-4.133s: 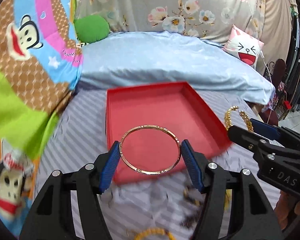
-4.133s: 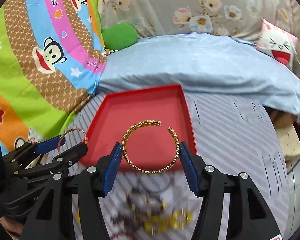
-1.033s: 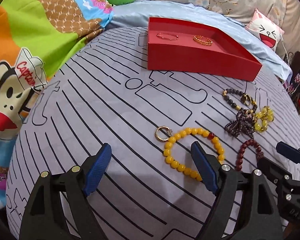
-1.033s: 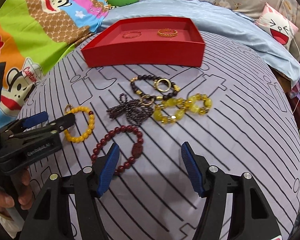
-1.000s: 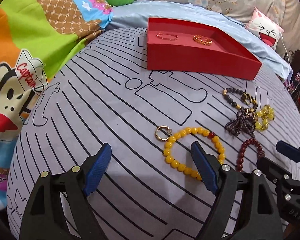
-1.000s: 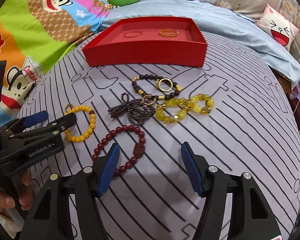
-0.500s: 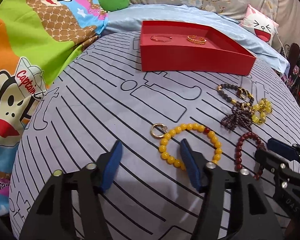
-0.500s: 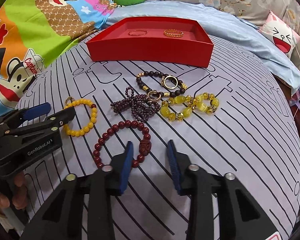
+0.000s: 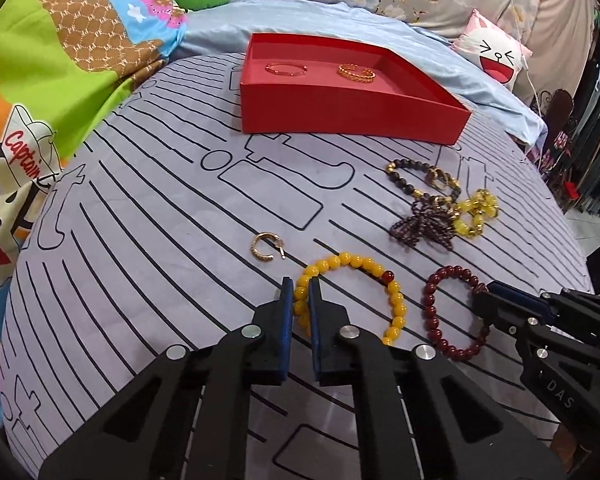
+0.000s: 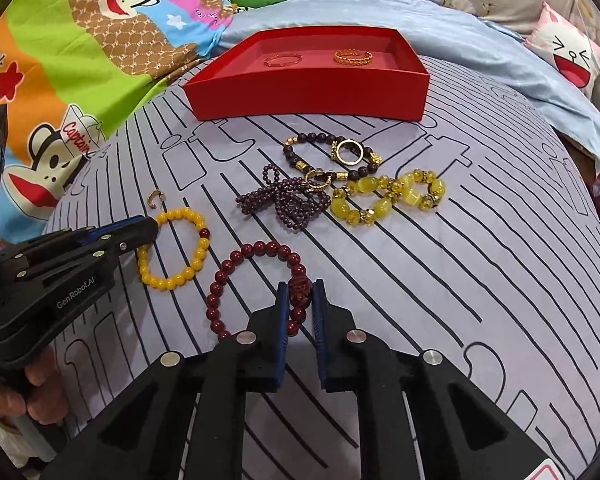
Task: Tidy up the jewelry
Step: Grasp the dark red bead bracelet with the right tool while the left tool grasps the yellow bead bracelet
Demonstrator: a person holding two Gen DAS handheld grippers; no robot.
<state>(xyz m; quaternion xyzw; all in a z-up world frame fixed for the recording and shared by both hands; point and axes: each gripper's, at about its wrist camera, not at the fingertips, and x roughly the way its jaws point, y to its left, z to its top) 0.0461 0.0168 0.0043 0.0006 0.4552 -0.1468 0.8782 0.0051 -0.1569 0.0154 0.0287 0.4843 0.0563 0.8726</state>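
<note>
My left gripper (image 9: 300, 286) is shut on the left side of the yellow bead bracelet (image 9: 364, 264), which lies on the grey mat; it also shows in the right wrist view (image 10: 188, 272). My right gripper (image 10: 300, 290) is shut on the big carved bead of the dark red bead bracelet (image 10: 256, 250), also lying on the mat (image 9: 436, 292). The red tray (image 9: 352, 110) at the far side holds a thin gold bangle (image 9: 286, 69) and a gold chain cuff (image 9: 357, 72).
A small gold hoop earring (image 9: 265, 246) lies left of the yellow bracelet. A pile of a dark bead bracelet (image 10: 328, 152), purple beads (image 10: 292, 198) and a yellow crystal bracelet (image 10: 388, 196) lies before the tray. Pillows and bedding surround the mat.
Both grippers have closed from open: the left onto the yellow bracelet, the right onto the dark red bracelet. Both moved forward and down to the mat.
</note>
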